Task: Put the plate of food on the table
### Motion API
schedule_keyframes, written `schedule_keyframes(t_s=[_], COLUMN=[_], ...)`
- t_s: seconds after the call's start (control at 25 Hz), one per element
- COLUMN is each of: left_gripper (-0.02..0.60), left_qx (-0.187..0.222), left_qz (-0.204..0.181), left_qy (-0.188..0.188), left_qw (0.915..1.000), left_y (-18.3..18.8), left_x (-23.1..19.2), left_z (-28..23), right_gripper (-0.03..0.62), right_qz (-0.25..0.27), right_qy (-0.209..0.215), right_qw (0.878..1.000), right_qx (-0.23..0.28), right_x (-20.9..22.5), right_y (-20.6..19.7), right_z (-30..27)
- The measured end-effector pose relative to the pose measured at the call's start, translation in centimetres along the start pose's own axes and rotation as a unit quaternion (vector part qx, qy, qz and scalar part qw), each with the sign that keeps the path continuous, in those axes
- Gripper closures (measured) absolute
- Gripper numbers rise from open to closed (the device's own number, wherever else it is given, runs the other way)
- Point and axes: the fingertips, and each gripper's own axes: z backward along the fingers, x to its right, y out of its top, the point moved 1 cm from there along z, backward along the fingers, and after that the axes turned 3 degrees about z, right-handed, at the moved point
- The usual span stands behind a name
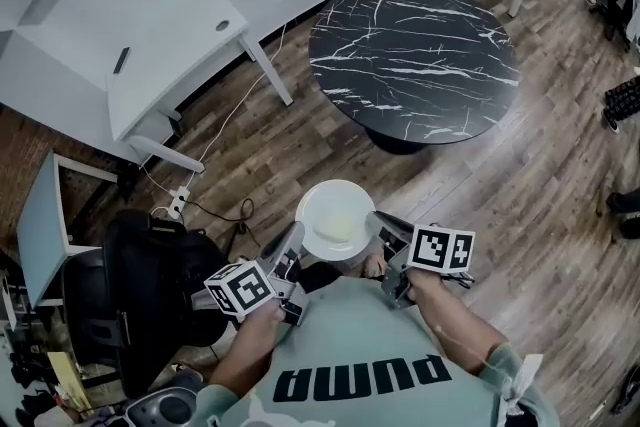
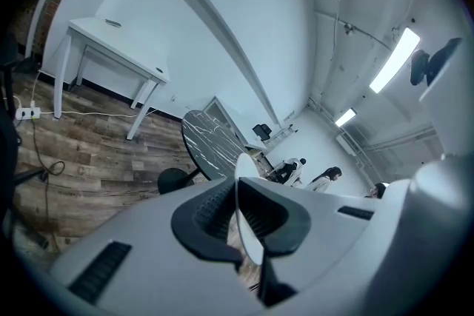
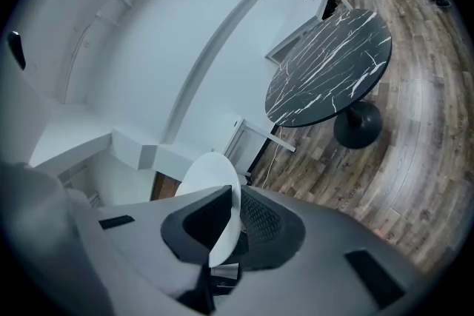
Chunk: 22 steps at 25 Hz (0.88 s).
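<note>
You hold the plate [image 1: 336,218] between your two grippers, short of the table [image 1: 412,55] on your side of it. It hangs over the wood floor [image 1: 300,140], not over the tabletop. The left gripper [image 1: 294,237] pinches the plate's rim on the side away from the table's right edge. In the left gripper view both dark pads are pressed to the thin white rim [image 2: 247,222], one on each face. The right gripper [image 1: 381,223] clamps the opposite rim. In its own view the plate [image 3: 211,181] stands edge-on between the ribbed pads, and both touch it. The plate is white and round and sits level in the head view. There is a pale yellowish patch at its middle; you cannot tell what food it is.

The table is round, black with white marble veins, on a single dark pedestal [image 3: 359,126]. Left of the table stands a white desk [image 1: 170,45], with a cable running down to a power strip [image 1: 178,205] on the floor. Nearer you than the table, to the left, sits a black chair [image 1: 150,290].

Your shirt [image 1: 360,377] reads "PUMA" in black, upside down from the head camera. Each gripper's cube [image 1: 441,248] carries black square markers on white faces, with no readable letters.
</note>
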Motion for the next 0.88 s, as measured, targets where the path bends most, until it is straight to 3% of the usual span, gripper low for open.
schedule_keyframes(t_s=[0.4, 0.88], left_gripper=[0.560, 0.560], left_qx=[-0.016, -0.049], left_qz=[0.008, 0.013], left_qy=[-0.018, -0.059], left_qw=[0.9997, 0.9970], left_y=[2.1, 10.3], left_x=[-1.4, -4.9], left_z=[-3.0, -7.7], right_gripper=[0.551, 0.551], right_qz=[-0.008, -0.012], right_qy=[-0.024, -0.069], right_qw=[1.000, 0.997], right_qx=[0.013, 0.043], right_x=[1.0, -0.4], right_y=[2.1, 7.2], right_z=[-2.0, -8.7])
